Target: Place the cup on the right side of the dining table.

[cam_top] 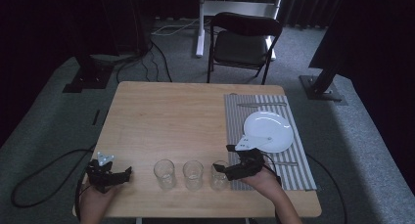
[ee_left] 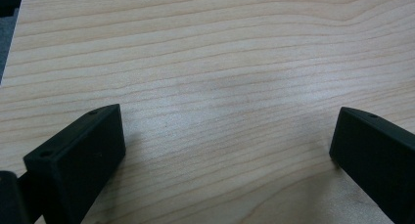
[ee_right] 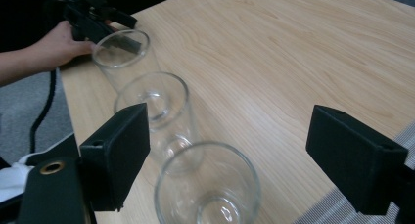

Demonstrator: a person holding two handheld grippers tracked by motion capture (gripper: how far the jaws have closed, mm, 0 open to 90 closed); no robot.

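Tabletop bears right gripper (cam_top: 221, 170) (jaws apart) beside glass (cam_top: 219, 175).

A recording studio or lab set-up, not a home: black curtains (cam_top: 58, 23) close off the dark edges, grey carpet (cam_top: 44, 116) covers the floor, and cables (cam_top: 156, 57) trail across it to stand bases (cam_top: 323, 89). A lone wooden table (cam_top: 166, 111) stands in the middle, a black folding chair (cam_top: 242, 43) behind it. A white frame leg (cam_top: 199, 23) rises at the back.
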